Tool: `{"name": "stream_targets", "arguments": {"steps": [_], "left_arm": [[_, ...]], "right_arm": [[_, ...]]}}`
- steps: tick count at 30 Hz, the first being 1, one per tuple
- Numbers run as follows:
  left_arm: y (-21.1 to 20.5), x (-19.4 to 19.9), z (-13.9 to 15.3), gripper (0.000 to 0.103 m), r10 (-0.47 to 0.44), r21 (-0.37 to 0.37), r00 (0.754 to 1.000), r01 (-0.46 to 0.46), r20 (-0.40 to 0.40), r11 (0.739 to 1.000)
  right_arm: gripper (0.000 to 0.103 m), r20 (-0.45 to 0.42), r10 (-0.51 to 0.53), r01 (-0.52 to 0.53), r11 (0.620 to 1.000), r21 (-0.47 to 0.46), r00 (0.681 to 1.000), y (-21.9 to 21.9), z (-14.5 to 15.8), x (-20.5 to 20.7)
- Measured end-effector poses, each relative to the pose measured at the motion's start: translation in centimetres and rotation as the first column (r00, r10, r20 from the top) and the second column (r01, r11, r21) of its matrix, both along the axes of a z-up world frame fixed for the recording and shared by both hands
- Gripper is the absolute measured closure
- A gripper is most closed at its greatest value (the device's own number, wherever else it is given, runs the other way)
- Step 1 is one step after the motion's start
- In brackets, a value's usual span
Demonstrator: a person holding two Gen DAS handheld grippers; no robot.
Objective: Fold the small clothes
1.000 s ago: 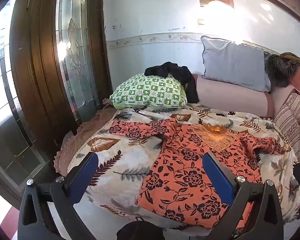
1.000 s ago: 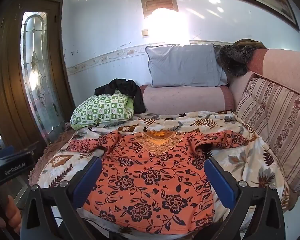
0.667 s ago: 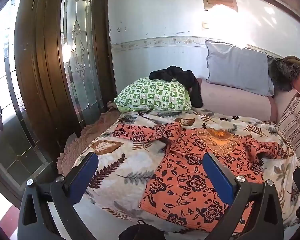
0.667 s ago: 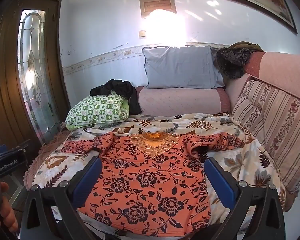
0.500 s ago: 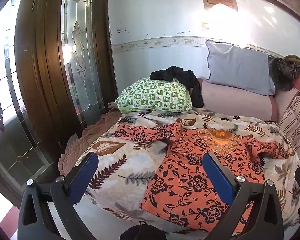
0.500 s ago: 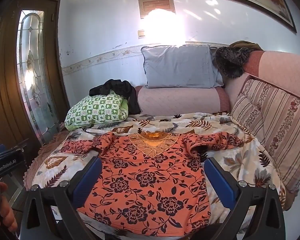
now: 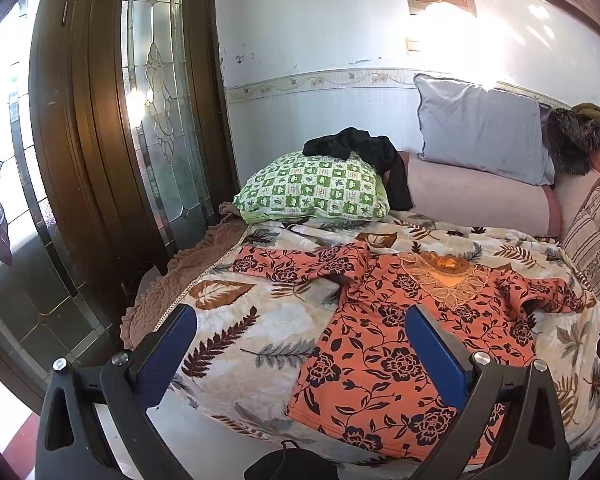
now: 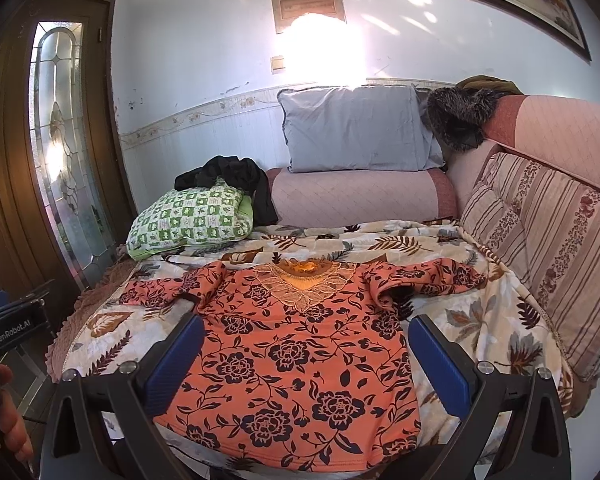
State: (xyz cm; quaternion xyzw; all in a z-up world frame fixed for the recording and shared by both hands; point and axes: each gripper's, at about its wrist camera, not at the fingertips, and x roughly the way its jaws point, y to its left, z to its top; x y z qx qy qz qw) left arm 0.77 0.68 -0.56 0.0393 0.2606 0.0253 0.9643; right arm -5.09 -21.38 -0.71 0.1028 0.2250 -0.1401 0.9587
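Note:
An orange top with dark flowers (image 8: 300,344) lies flat on a leaf-print blanket (image 8: 472,312), neck away from me, both sleeves spread sideways. In the left wrist view the top (image 7: 404,336) sits right of centre. My left gripper (image 7: 300,320) is open and empty, held back from the bed's near left corner. My right gripper (image 8: 304,332) is open and empty, held back in front of the top's hem. The left gripper's body (image 8: 8,328) shows at the far left of the right wrist view.
A green checked pillow (image 8: 192,216) with a black garment (image 8: 236,180) lies at the back left. A grey pillow (image 8: 356,132) leans on the pink sofa back. Striped cushions (image 8: 540,248) line the right side. A wooden glass door (image 7: 112,128) stands left.
Both grippers have drawn back and risen slightly from the bed, so the top looks a little farther and smaller. Both stay open. The top has not moved.

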Motion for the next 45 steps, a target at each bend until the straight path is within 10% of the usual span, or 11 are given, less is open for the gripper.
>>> {"name": "stream_targets", "arguments": {"steps": [45], "left_arm": [[-2.5,2.9,-2.4,0.000,-0.016,0.049,0.997,0.020,-0.069,0.999]], "right_arm": [[0.000,-0.084,-0.008,0.013,0.998,0.062,0.996,-1.9,-3.0,2.8]]}}
